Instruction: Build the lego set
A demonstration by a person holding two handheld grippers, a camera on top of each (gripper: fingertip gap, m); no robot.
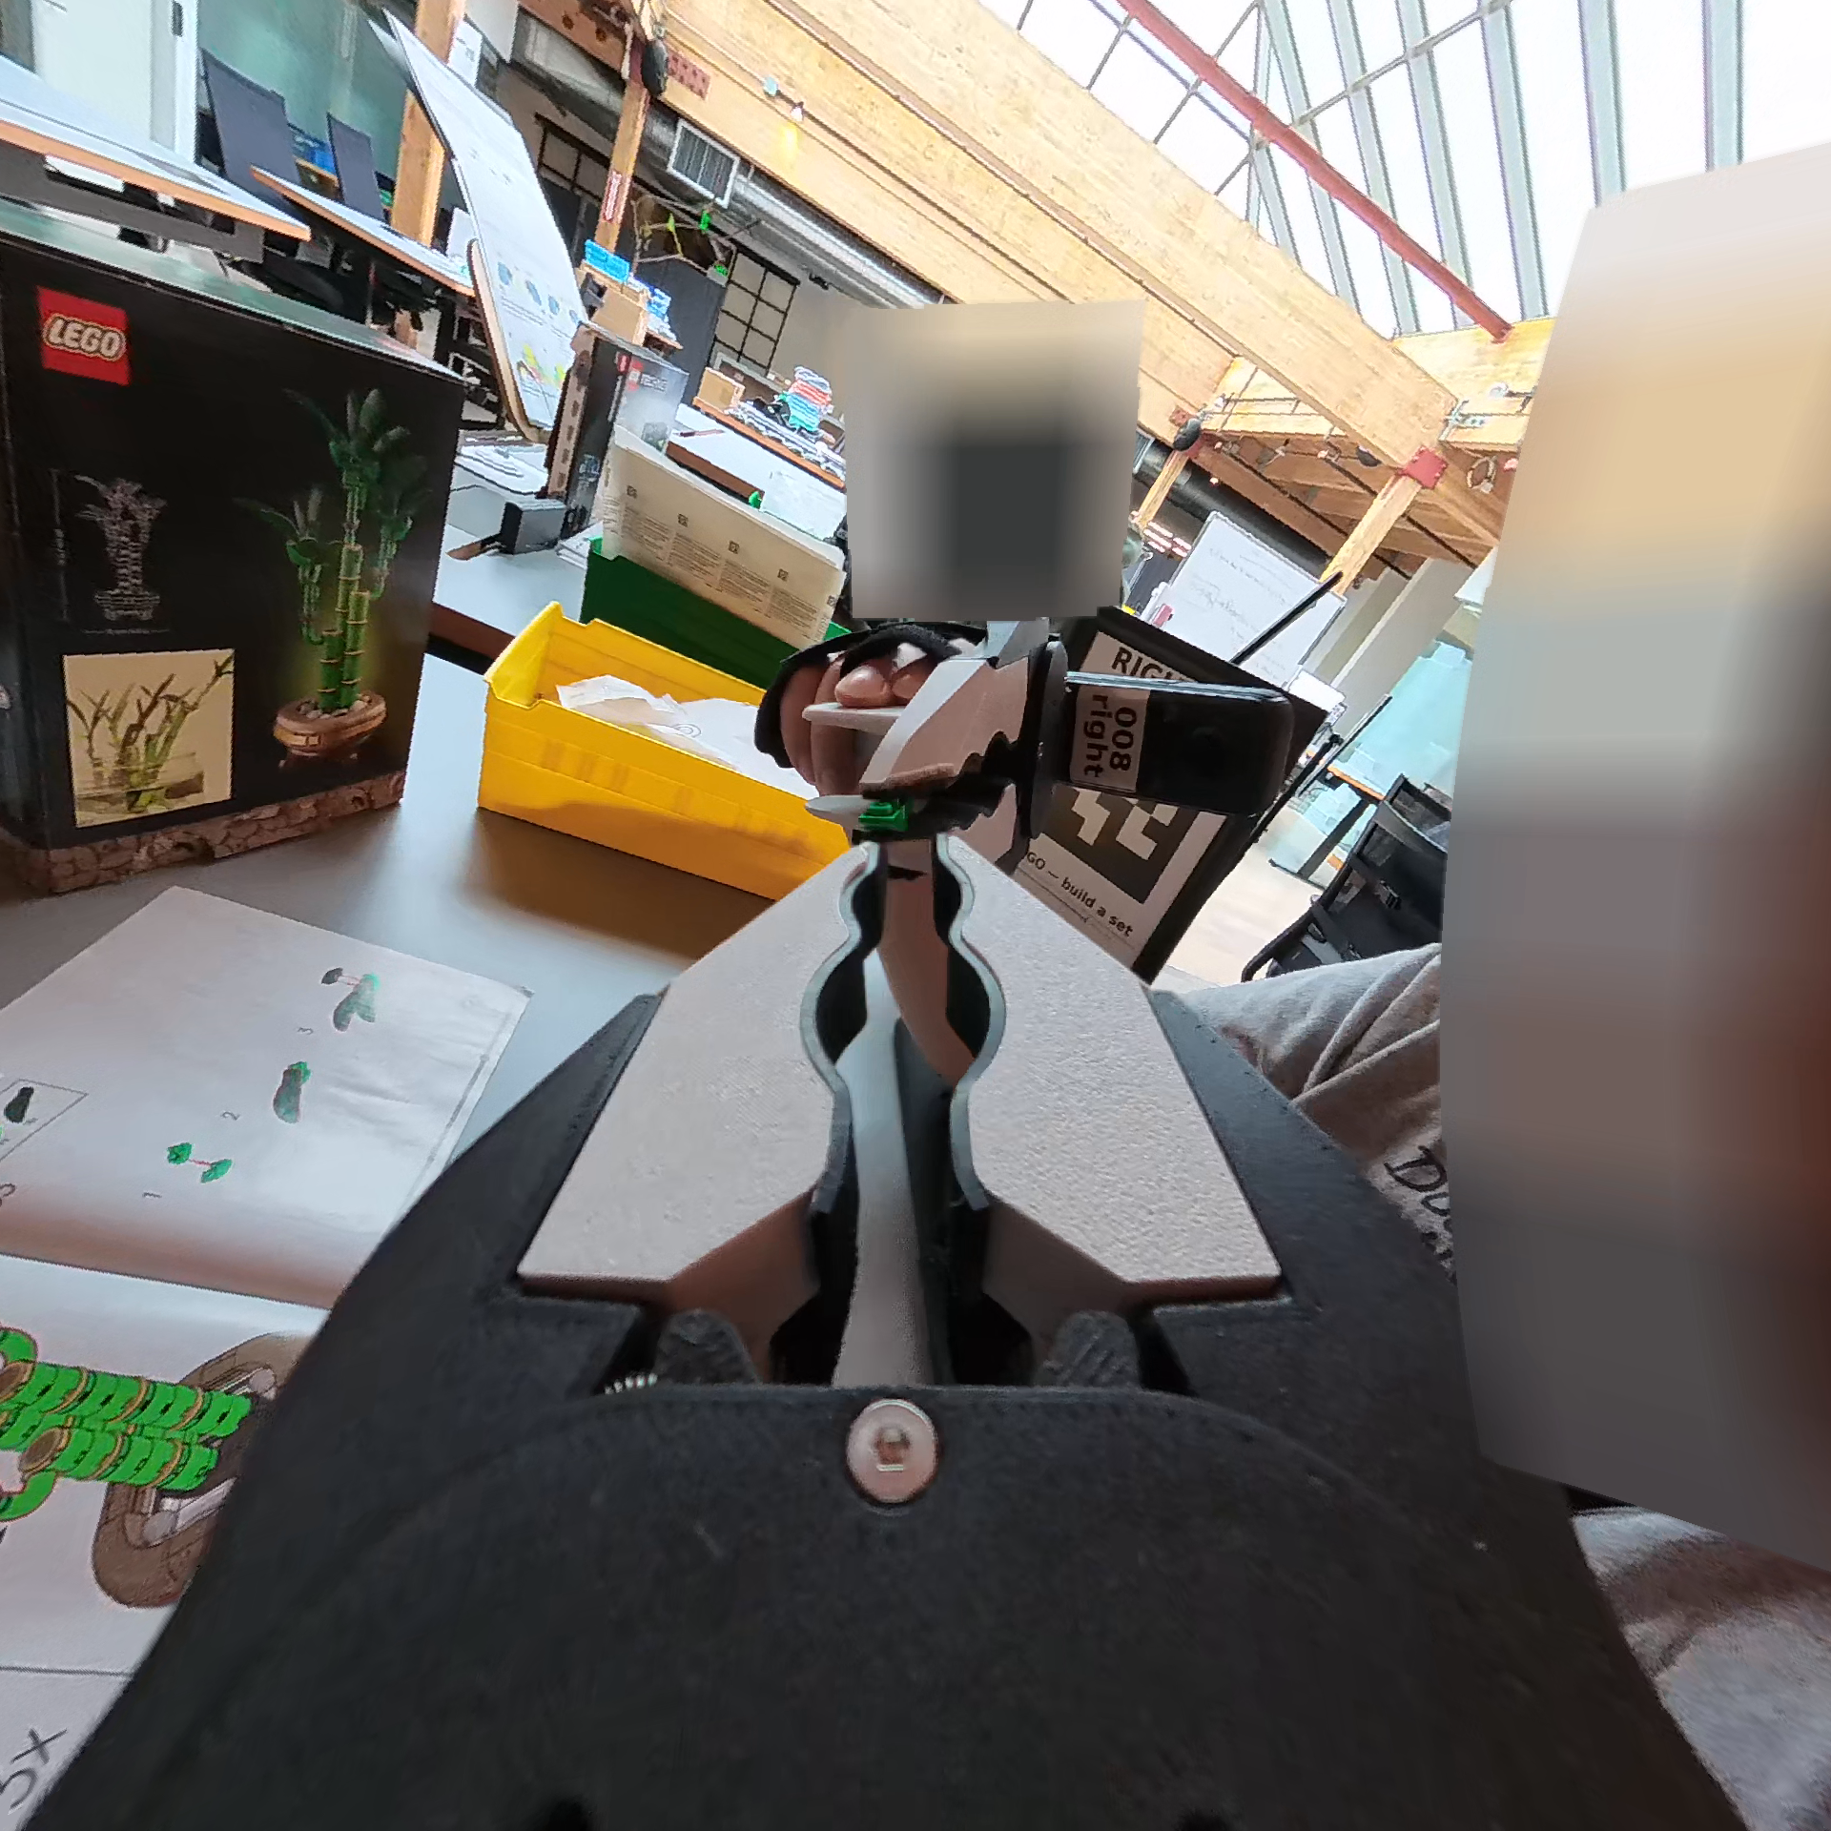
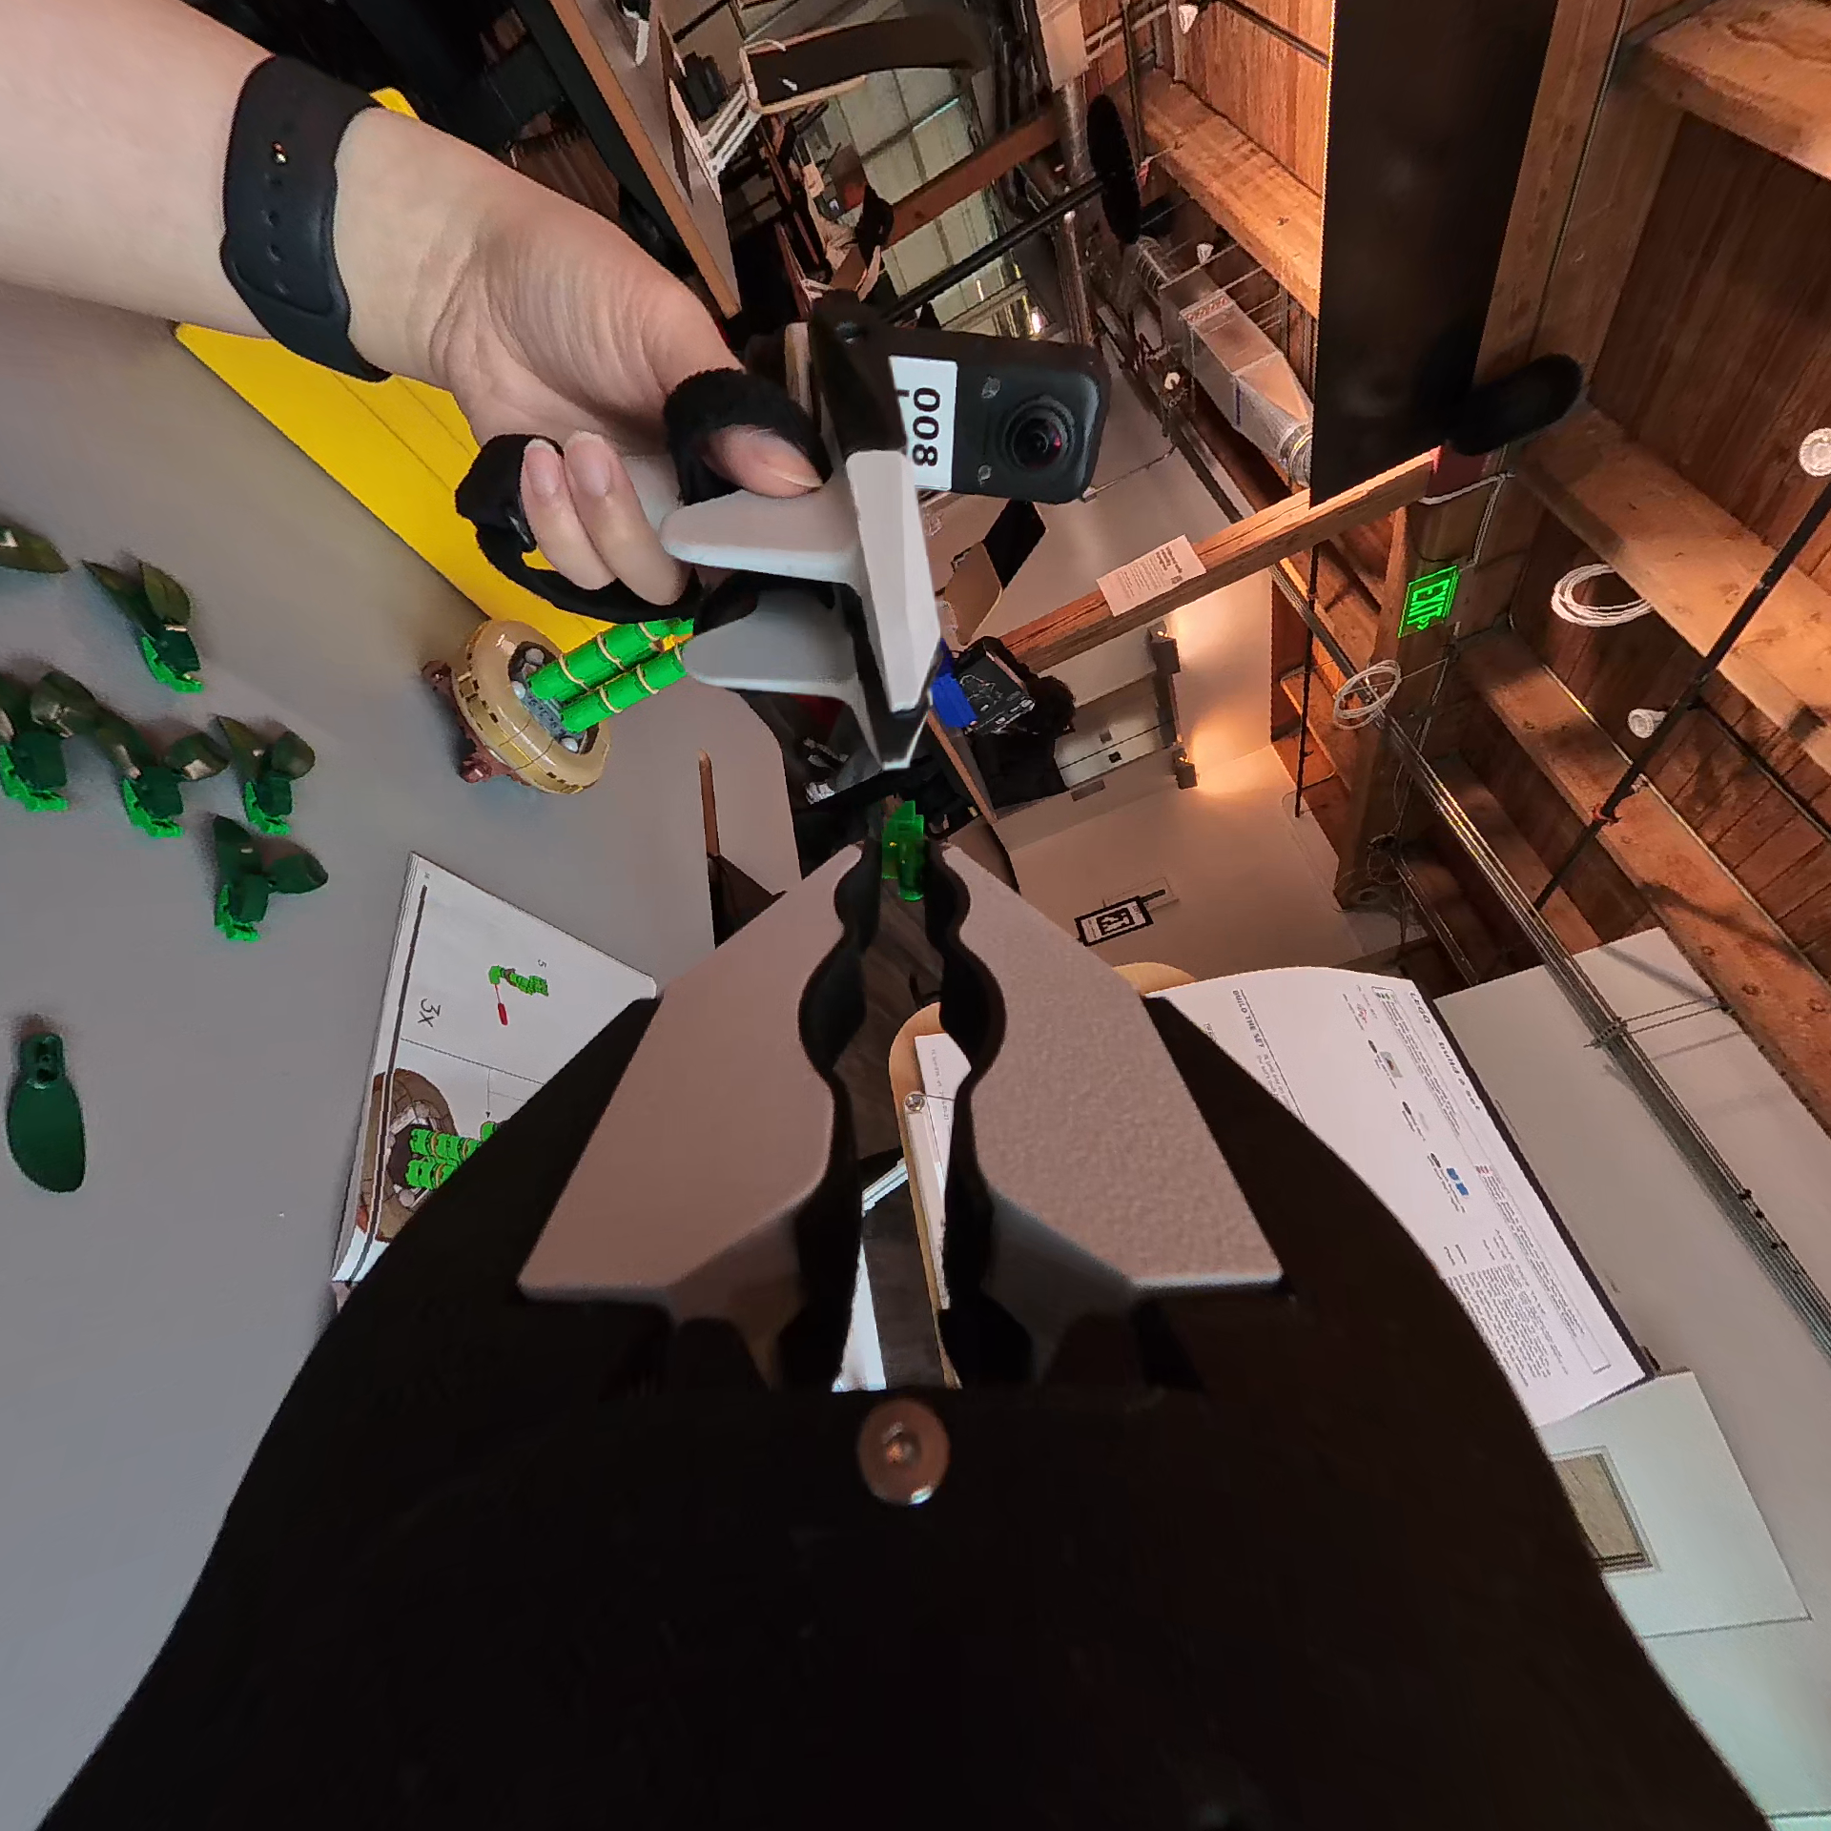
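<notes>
**A:** Your left gripper [image 1: 902, 860] fills the near view. Its jaws are drawn almost together at the tips. Only a dark sliver shows between them, so I cannot tell whether they pinch anything.

**B:** Your right gripper [image 2: 904, 858] is clenched on the small green piece [image 2: 904, 842], which sits between its jaw tips, up in the air. The left jaws meet it tip to tip, from the far side.

**A:** Everything else lies well off to the left of the right jaws, down on the table [image 2: 149, 1387]. The yellow bin [image 1: 634, 753] is there, and the open instruction booklet [image 2: 476, 1001] is nearer you.

**B:** The pot base [image 2: 540, 694] lies on its side with its bright green stalks [image 2: 614, 669] attached, and the finished leaf clusters [image 2: 263, 768] are beyond it.

**A:** So I judge you are joining two small parts in mid-air. Line up both pairs of jaws on one axis before you press.

**B:** Push straight along that axis. A piece this small, held only at the tips, will likely twist or pop out if you push at an angle.

**A:** Grip firmly with the right jaws, and let the left ones do the travelling.
</notes>
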